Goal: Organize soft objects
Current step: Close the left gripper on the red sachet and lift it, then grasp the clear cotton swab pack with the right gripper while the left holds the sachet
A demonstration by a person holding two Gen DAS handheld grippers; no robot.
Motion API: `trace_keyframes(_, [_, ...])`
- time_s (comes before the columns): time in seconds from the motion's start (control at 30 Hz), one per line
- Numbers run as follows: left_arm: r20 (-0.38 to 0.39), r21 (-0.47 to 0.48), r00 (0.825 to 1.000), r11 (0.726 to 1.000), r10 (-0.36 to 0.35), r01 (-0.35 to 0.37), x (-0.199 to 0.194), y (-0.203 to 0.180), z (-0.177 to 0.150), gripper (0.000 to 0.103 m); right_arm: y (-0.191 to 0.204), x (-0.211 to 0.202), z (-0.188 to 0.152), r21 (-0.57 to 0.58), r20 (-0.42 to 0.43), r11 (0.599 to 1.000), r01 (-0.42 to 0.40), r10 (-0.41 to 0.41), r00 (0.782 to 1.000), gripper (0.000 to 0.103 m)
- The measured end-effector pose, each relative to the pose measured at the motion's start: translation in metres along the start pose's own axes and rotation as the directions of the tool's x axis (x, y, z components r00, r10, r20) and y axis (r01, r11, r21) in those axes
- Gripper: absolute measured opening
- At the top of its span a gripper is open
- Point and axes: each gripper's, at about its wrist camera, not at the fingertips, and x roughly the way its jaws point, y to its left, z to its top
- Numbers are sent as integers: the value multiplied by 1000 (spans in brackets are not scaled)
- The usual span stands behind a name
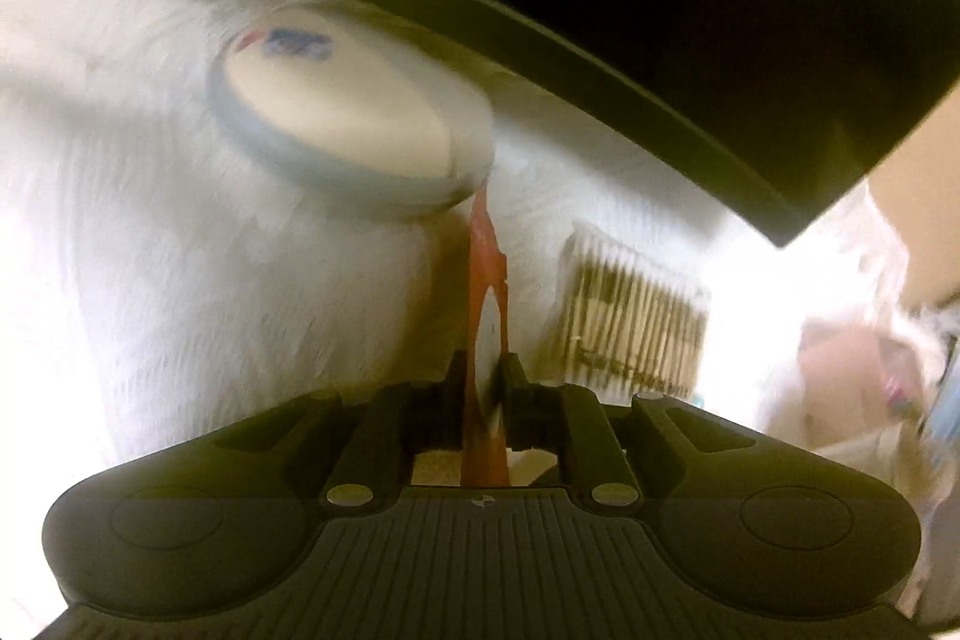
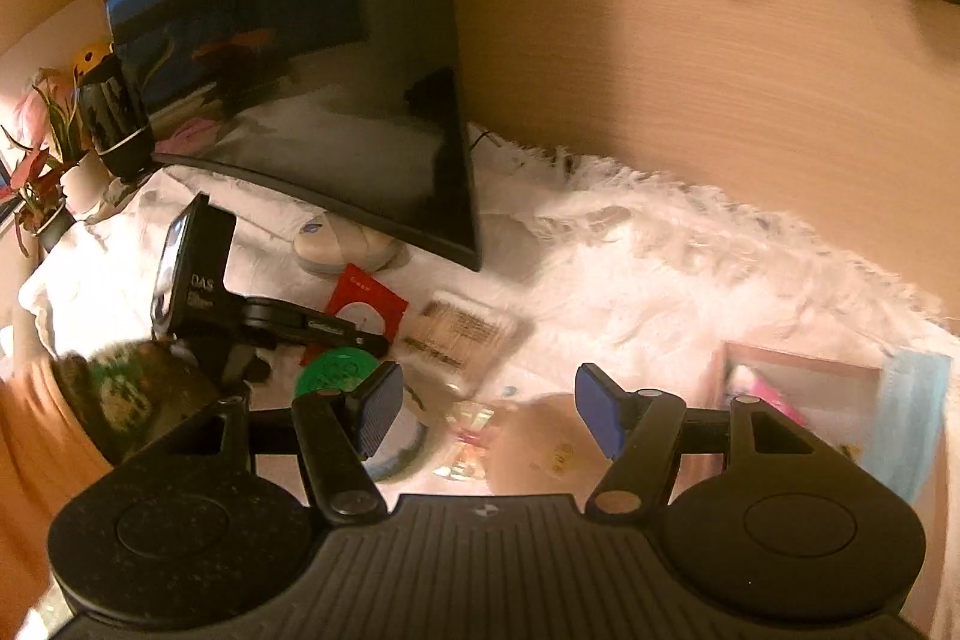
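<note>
Left fingers pinching thin red packet; right fingers wide, holding nothing. Could slip: thin, floppy.

Wood-grain wall, dark monitor

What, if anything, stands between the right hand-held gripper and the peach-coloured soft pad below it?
Nothing visible does. The right hand-held gripper is open, and the peach pad shows in the gap between its fingers. A shiny clear wrapper lies beside the pad, on its left, not over it.
</note>
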Motion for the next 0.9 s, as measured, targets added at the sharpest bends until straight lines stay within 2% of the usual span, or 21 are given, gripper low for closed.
trace_keyframes(0.1, [62, 24, 998, 1000, -1, 0, -12, 4, -11, 8, 12, 42, 26, 66, -116, 998, -1, 9, 993, 65])
trace_keyframes(0.23, [160, 7, 986, 999, -54, 54, -41, 18, -24, 8, 25, 109, 48, 133, -238, 991, 4, 28, 971, 65])
trace_keyframes(0.33, [219, -15, 973, 997, -67, 72, -67, 30, -30, 8, 39, 151, 53, 107, -303, 993, 48, -13, 953, 65])
trace_keyframes(0.43, [255, -9, 966, 998, -53, 57, -90, 42, -33, 8, 42, 187, 54, 102, -372, 986, 133, -86, 924, 65])
trace_keyframes(0.47, [267, -2, 963, 999, -44, 46, -97, 45, -34, 8, 41, 195, 54, 112, -388, 983, 142, -89, 917, 65])
trace_keyframes(0.57, [294, 3, 956, 1000, -9, 9, -114, 53, -40, 8, 35, 215, 51, 183, -413, 972, 149, -61, 909, 68])
trace_keyframes(0.6, [298, 1, 955, 1000, 2, -2, -115, 55, -43, 8, 33, 217, 50, 197, -410, 969, 150, -58, 910, 74])
trace_keyframes(0.7, [294, -9, 955, 999, 40, -39, -118, 62, -50, 8, 33, 222, 50, 217, -397, 964, 155, -58, 916, 83])
trace_keyframes(0.83, [284, -35, 957, 998, 58, -50, -119, 66, -60, 8, 39, 222, 47, 181, -392, 968, 173, -90, 915, 84])
trace_keyframes(0.9, [284, -36, 957, 998, 62, -54, -119, 66, -62, 8, 42, 222, 44, 160, -397, 963, 218, -140, 907, 84])
